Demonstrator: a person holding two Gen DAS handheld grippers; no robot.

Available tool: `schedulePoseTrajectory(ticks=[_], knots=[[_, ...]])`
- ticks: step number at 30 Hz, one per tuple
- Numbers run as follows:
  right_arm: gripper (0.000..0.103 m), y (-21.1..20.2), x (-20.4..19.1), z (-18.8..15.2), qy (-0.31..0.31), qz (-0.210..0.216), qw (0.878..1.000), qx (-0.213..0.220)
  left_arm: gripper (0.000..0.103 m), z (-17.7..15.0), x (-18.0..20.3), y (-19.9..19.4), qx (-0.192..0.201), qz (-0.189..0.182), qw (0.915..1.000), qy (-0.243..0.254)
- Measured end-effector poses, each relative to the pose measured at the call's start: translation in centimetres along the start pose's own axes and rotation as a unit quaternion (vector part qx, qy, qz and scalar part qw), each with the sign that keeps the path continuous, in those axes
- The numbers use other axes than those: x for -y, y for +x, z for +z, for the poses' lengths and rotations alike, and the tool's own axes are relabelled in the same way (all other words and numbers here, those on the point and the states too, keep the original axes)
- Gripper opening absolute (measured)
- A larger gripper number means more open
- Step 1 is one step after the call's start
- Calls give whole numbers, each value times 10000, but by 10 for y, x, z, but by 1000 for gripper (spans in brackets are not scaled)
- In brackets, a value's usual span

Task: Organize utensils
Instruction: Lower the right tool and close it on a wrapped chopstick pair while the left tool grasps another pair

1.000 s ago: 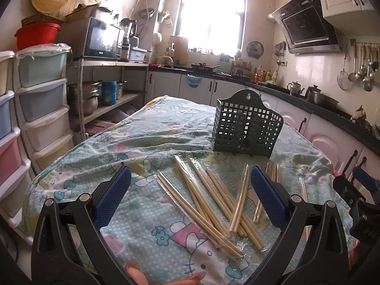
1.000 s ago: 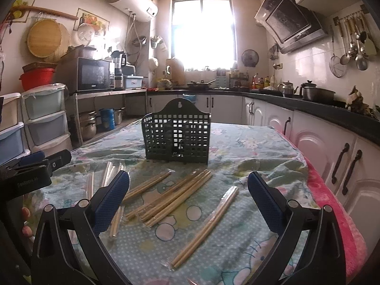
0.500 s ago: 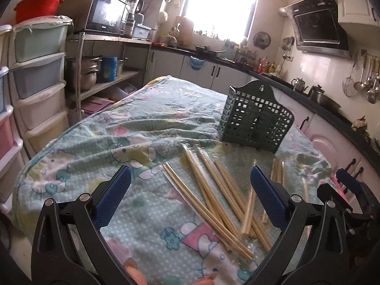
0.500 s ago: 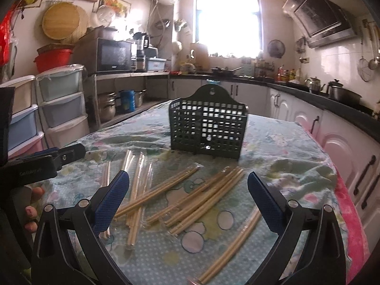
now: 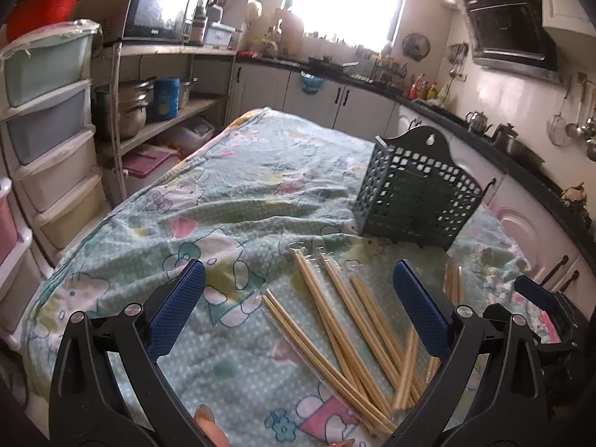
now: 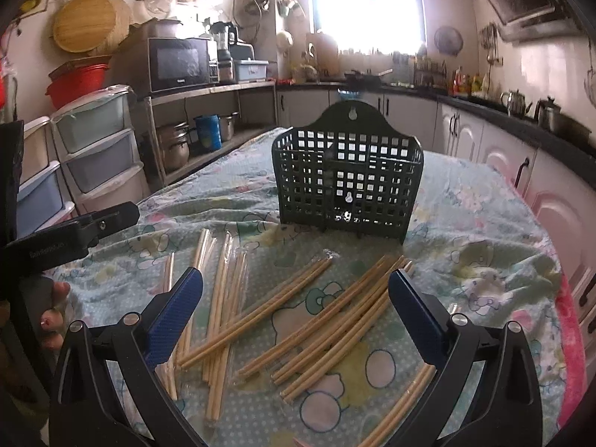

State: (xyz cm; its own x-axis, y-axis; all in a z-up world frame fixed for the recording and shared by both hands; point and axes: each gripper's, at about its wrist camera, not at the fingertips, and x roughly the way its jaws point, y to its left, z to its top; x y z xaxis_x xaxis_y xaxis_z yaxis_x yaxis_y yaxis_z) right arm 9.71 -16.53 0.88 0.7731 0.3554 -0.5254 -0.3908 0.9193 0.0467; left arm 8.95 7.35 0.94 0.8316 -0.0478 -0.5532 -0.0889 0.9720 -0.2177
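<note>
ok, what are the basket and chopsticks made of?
Basket: dark green plastic by the look, a moulded square grid with a hanging hole, matte. Chopsticks: pale bamboo or wood, unfinished-looking, in clear glossy plastic sleeves, crinkled at the ends.

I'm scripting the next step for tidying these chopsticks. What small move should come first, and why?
Probably lower the right claw onto the wrapped chopsticks lying between its open jaws. Both claws are open and empty, all the chopsticks lie loose on the tablecloth, and the green basket holds none.
</note>
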Motion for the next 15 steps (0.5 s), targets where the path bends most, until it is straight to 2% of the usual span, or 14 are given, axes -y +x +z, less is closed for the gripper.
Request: schedulePoseTrajectory(ticks=[10, 15], knots=[[97, 41, 21, 16, 334, 27, 9976, -599, 90, 13, -14, 38, -670, -134, 9974, -236], [97, 61, 26, 20, 486, 150, 9948, -884, 69, 12, -18, 60, -1104, -373, 9925, -381]])
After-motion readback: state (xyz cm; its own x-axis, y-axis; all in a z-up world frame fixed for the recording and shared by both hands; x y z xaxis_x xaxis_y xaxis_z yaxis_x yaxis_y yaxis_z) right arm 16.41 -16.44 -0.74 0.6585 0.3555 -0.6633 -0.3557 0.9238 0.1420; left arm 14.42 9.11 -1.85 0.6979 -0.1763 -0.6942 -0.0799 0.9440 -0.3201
